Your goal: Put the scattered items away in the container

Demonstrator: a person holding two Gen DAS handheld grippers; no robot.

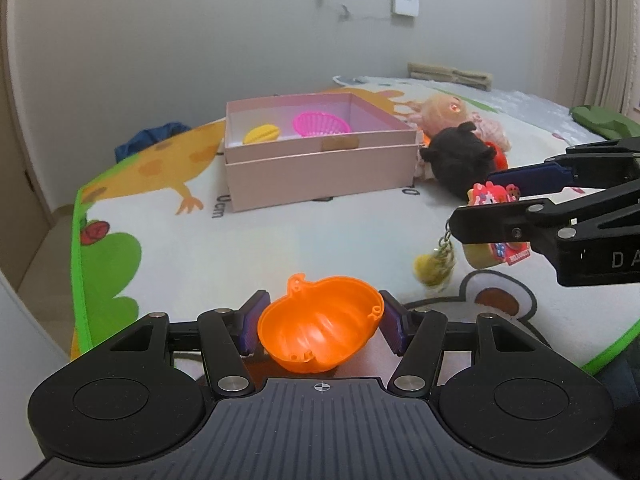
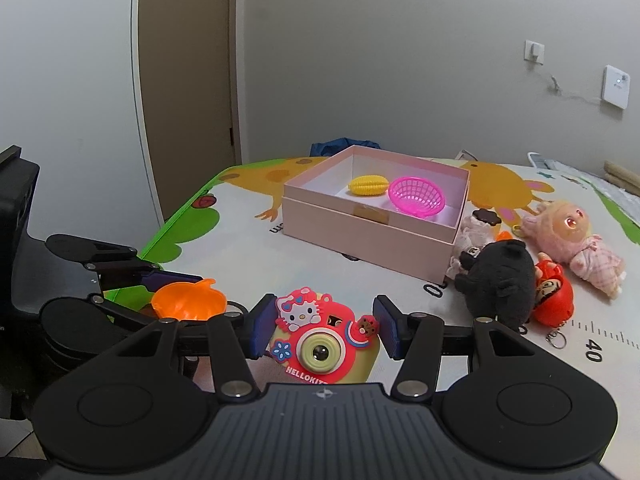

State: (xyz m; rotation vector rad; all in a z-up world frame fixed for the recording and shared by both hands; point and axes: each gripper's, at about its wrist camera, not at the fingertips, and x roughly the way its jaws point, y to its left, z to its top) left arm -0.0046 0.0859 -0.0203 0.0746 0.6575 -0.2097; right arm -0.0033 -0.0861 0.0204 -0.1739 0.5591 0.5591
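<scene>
Left gripper [image 1: 320, 322]: my fingers are closed against an orange pumpkin half-shell [image 1: 320, 320], hollow side up and toward the camera, long axis across the jaws. Right gripper [image 2: 326, 330]: fingers clamp a toy camera [image 2: 320, 340], lens facing my wrist view, print reads "HELLOKIT…". Pink box [image 2: 372, 236] sits ahead on the mat [image 2: 248, 256], open, holding yellow corn [image 2: 368, 186] and a pink basket [image 2: 416, 196]; mat scale reads "40"

A home playroom or child's room is suggested. Ahead of the tool, a cartoon play mat [image 2: 248, 248] is spread, strewn with plush dolls [image 2: 576, 236]. Plain walls with a socket [image 2: 534, 51] and a door [image 2: 184, 80] are seen beyond.
</scene>
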